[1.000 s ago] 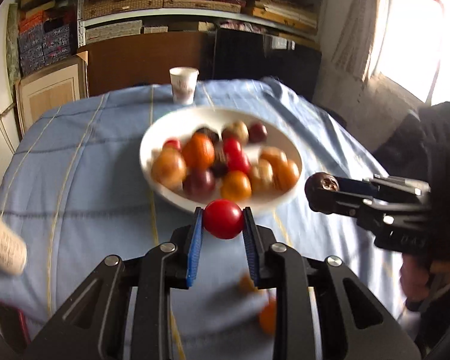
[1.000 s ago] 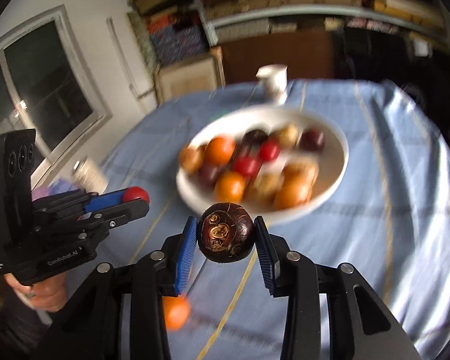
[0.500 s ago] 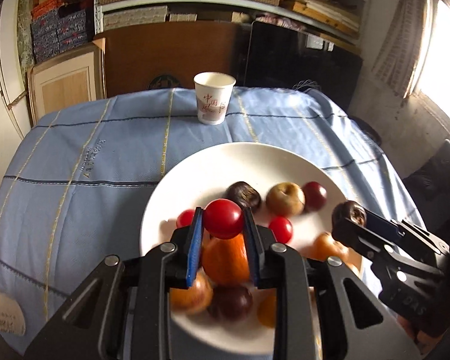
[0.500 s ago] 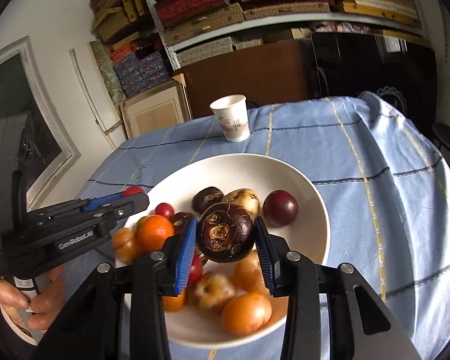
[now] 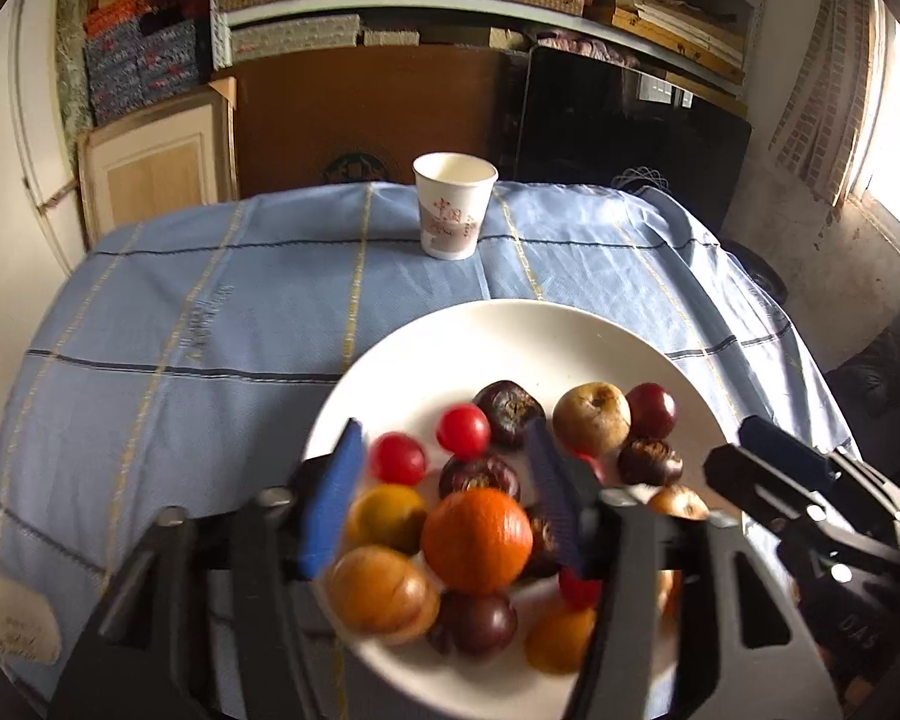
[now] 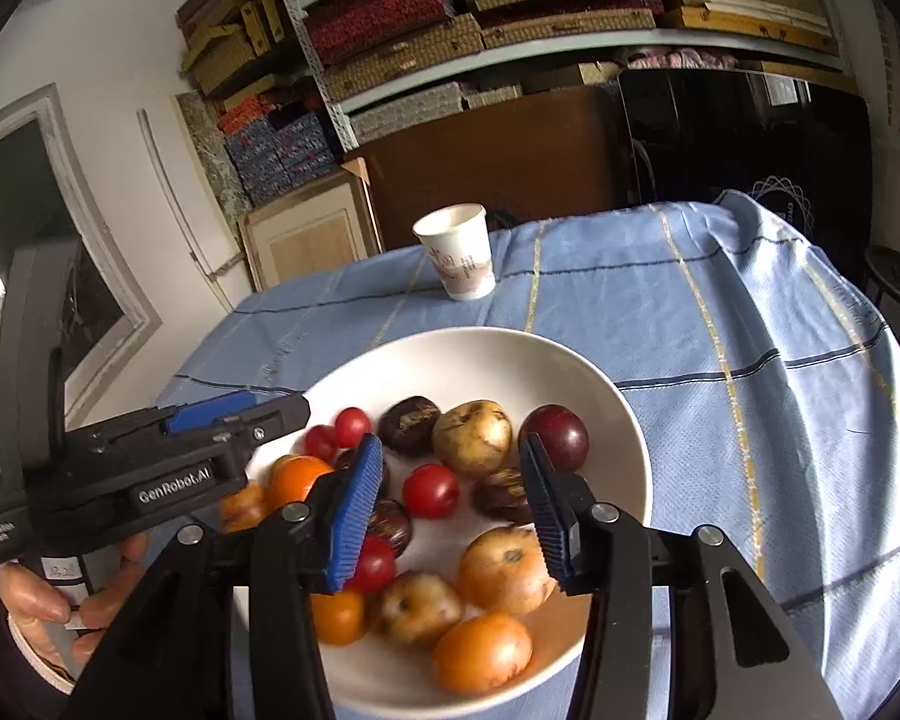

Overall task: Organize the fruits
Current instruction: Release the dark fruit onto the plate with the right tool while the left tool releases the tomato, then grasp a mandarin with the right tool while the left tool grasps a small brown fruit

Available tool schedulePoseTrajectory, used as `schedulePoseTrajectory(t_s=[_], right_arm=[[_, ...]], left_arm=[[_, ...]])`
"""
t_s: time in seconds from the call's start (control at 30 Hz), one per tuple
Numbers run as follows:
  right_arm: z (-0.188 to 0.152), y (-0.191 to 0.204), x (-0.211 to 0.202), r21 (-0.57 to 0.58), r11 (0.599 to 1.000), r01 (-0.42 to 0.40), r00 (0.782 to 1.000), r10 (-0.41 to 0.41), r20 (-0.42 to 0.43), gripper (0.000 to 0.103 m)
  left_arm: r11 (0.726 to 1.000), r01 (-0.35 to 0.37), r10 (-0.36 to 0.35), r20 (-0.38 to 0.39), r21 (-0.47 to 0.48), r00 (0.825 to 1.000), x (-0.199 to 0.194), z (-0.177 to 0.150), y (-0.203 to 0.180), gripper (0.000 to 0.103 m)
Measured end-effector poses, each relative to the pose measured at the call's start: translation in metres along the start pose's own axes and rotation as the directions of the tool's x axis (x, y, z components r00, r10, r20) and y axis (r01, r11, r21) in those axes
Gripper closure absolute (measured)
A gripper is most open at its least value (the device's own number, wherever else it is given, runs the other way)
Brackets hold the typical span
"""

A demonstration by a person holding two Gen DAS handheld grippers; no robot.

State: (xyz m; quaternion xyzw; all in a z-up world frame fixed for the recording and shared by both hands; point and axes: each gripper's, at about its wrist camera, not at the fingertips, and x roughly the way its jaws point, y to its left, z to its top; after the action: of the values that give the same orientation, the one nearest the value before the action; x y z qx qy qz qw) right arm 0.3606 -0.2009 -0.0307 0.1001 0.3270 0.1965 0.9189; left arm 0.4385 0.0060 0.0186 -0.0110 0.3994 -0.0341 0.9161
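A white plate (image 5: pixel 510 336) (image 6: pixel 606 402) on the blue tablecloth holds several fruits: oranges, red tomatoes, dark chestnut-like fruits, plums. My left gripper (image 5: pixel 444 498) is open and empty above the plate's near left part; a red tomato (image 5: pixel 463 429) lies on the plate just beyond its fingers. My right gripper (image 6: pixel 450 498) is open and empty above the plate's middle; a dark brown fruit (image 6: pixel 501 495) lies on the plate by its right finger. Each gripper shows in the other's view: the right one (image 5: pixel 768 468), the left one (image 6: pixel 234 414).
A white paper cup (image 5: pixel 455 205) (image 6: pixel 459 251) stands on the far side of the table. A white labelled container (image 5: pixel 12 624) sits at the near left edge. Shelves with boxes and a dark cabinet stand behind the table.
Both grippers moved forward over the plate and opened. The left let go of the red tomato and the right let go of the dark brown fruit; both now lie on the plate.
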Motion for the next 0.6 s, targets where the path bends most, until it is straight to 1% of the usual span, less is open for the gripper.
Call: schedulePoseTrajectory(t_s=[0.03,0.07,0.13,0.17,0.23,0.3,0.37,0.43,0.5,0.6], right_arm=[[-0.002,0.003,-0.008,-0.007,1.0,-0.006,1.0,0.006,0.008,0.047],[-0.003,0.005,-0.013,-0.011,1.0,-0.008,1.0,0.008,0.015,0.044],[-0.008,0.012,-0.029,-0.03,1.0,-0.007,0.999,0.008,0.034,0.042],[-0.012,0.015,-0.035,-0.041,0.999,-0.008,0.999,0.009,0.041,0.038],[-0.02,0.022,-0.048,-0.057,0.998,-0.01,0.998,0.014,0.058,0.035],[-0.031,0.027,-0.058,-0.065,0.998,-0.018,0.998,0.022,0.063,0.034],[-0.043,0.031,-0.066,-0.067,0.997,-0.034,0.998,0.038,0.057,0.03],[-0.053,0.033,-0.072,-0.065,0.997,-0.046,0.997,0.05,0.055,0.029],[-0.067,0.033,-0.078,-0.069,0.996,-0.063,0.997,0.067,0.048,0.028],[-0.089,0.034,-0.083,-0.071,0.995,-0.067,0.997,0.069,0.033,0.028]], left_arm=[[1.0,-0.018,0.018,0.015,0.002,1.0,-0.009,-0.003,-0.001,0.023],[0.999,-0.043,0.043,0.051,0.003,0.998,-0.023,-0.01,-0.002,0.018],[0.997,-0.07,0.068,0.095,0.017,0.993,-0.045,-0.023,-0.005,0.014],[0.997,-0.079,0.076,0.104,0.022,0.992,-0.052,-0.028,-0.006,0.012],[0.995,-0.092,0.089,0.116,0.025,0.989,-0.067,-0.042,-0.009,0.008],[0.996,-0.089,0.085,0.124,0.027,0.989,-0.084,-0.061,-0.009,0.007],[0.995,-0.094,0.09,0.13,0.022,0.987,-0.095,-0.076,-0.008,0.005],[0.995,-0.099,0.096,0.144,0.011,0.985,-0.104,-0.093,-0.003,0.005],[0.994,-0.105,0.106,0.154,-0.014,0.982,-0.109,-0.111,0.004,0.005],[0.994,-0.094,0.102,0.133,-0.059,0.986,-0.11,-0.133,0.019,0.005]])
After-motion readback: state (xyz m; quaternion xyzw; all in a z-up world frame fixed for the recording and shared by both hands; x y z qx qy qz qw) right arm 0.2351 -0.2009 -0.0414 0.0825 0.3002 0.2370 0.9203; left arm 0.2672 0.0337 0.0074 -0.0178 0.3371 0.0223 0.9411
